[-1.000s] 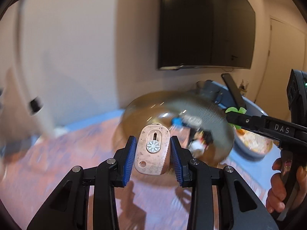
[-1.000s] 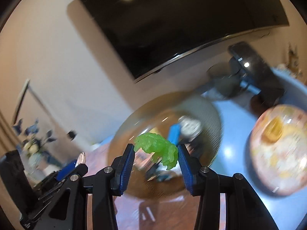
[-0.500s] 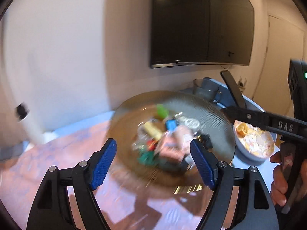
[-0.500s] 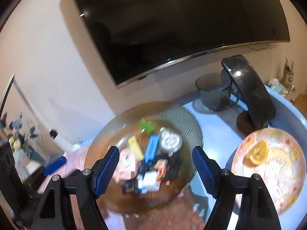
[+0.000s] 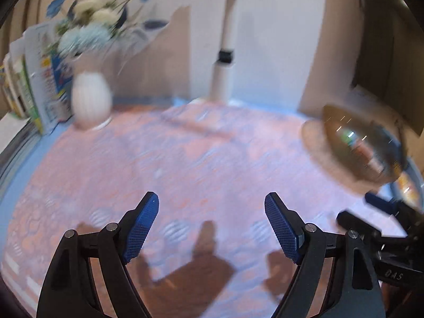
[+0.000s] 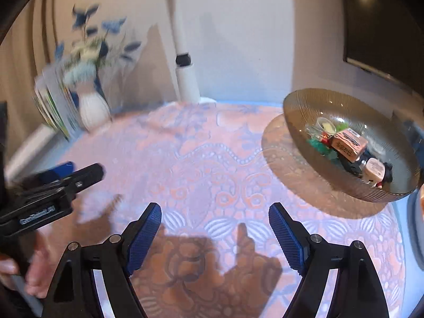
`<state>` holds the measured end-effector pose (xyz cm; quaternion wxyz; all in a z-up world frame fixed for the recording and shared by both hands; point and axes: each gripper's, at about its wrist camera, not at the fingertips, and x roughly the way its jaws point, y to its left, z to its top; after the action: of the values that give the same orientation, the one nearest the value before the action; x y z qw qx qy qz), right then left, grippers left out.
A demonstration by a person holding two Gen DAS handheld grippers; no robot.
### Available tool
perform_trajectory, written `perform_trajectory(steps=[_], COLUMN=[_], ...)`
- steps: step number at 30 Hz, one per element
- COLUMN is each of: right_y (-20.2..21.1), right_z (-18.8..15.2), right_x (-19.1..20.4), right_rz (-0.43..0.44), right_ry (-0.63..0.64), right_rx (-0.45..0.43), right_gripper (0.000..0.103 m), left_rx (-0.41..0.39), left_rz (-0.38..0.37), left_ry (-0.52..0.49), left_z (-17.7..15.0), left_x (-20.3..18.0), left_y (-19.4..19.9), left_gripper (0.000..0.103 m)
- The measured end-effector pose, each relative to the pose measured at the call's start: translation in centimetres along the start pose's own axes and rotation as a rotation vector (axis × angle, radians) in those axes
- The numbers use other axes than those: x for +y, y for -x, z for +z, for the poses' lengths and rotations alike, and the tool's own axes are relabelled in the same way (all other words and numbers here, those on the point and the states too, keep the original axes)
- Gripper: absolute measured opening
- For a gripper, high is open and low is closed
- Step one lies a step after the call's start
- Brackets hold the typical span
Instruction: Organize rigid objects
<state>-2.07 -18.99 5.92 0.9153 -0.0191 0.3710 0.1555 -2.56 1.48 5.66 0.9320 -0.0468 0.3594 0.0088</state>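
The task's things, small rigid objects [image 6: 347, 145] such as a brown block and a little figure, lie heaped in the ribbed amber glass bowl [image 6: 299, 111], which stands on the patterned cloth [image 6: 212, 159] at the right of the surface. Gathering them in 1 vessel appears to be the aim of the sorting. The right hand-held gripper [image 6: 214, 235] hovers over bare cloth to the left of the bowl; its jaws have just been opening and now stand wide apart with nothing between them. The left hand-held gripper [image 5: 212, 228] is likewise spread and empty, its jaws also just opened, and it points at bare cloth. Both seem free to seek a further object, though none shows on the cloth in either view. A white vase [image 6: 92, 111] of blue flowers stands at the far left, well apart from the bowl.
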Motion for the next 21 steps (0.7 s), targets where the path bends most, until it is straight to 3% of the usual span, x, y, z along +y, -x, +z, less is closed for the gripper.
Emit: perform_trajectory(steps=[2, 7, 9, 21], right_y=[-1.1, -1.8, -2.0, -2.6], right_z=[-0.9, -1.7, -1.5, -1.4], right_x=[0.6, -0.6, -1.2, -1.0], right_rz=[-0.047, -0.052, -0.044, -0.033], right_ry=[-0.002, -0.045, -0.087, -0.082], right_rx=[0.011, 0.009, 0.020, 0.062], right_gripper=[0.082, 0.085, 0.091, 0.091], left_rx=[0.029, 0.092, 0.086, 0.091], left_rz=[0.016, 0.013, -0.005, -0.045], left_ry=[-0.014, -0.026, -0.025, 0.068], left_z=[-1.1, -1.8, -2.1, -2.3], left_x=[0.9, 0.5, 0.6, 2.1], left_y=[-1.0, -3.6, -3.2, -3.3], left_gripper=[0.081, 0.081, 0.081, 0.085])
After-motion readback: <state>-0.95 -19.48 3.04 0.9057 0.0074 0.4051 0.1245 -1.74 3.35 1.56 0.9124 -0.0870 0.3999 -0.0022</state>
